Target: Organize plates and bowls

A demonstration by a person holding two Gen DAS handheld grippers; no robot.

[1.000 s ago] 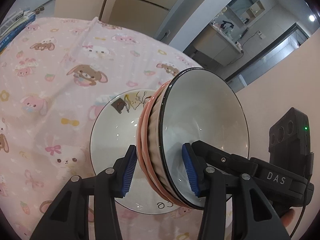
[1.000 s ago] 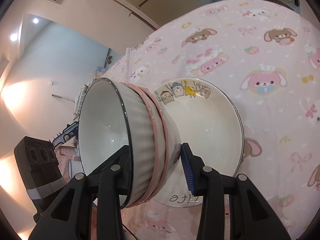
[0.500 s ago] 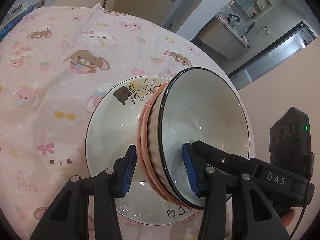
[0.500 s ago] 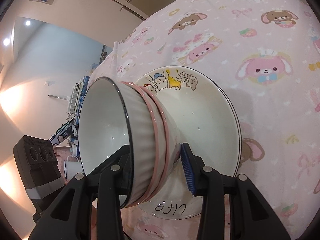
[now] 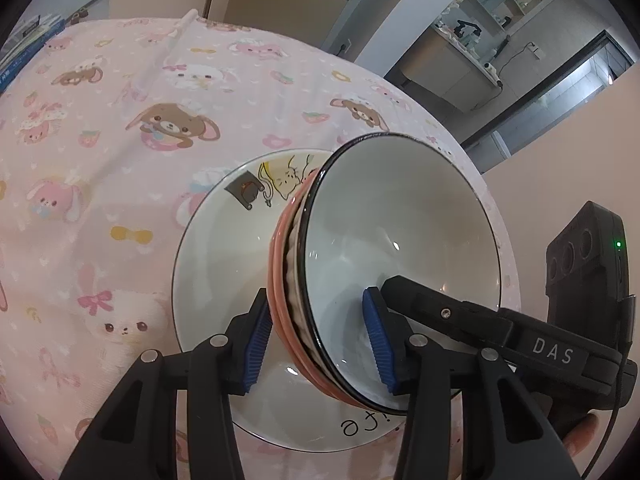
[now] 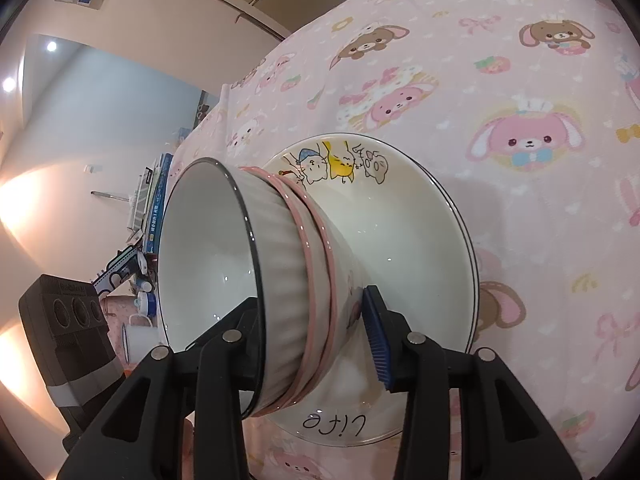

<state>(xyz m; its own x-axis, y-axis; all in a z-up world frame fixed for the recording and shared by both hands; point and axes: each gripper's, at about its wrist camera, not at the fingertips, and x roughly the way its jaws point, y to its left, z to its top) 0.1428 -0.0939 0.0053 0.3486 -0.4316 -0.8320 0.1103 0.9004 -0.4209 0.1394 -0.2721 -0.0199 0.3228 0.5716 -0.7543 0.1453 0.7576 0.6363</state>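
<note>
A stack of nested bowls [image 5: 400, 256], a white ribbed one with a black rim inside pink-rimmed ones, is held from both sides above a white cartoon plate [image 5: 224, 264] marked "Life". My left gripper [image 5: 320, 336] is shut on the stack's wall, one finger inside the top bowl. My right gripper [image 6: 316, 340] is shut on the opposite wall of the bowl stack [image 6: 256, 280], over the same plate [image 6: 416, 240]. The stack's foot is just above or touching the plate; I cannot tell which.
The plate lies on a pink cartoon tablecloth [image 5: 100, 160], also in the right wrist view [image 6: 520, 80]. Books and clutter [image 6: 152, 208] lie past the table's far edge. The table edge drops off to the right in the left wrist view [image 5: 500, 200].
Both grippers have carried the bowl stack lower and nearer the plate. The plate looks larger and more centred under the stack. The grips are unchanged.
</note>
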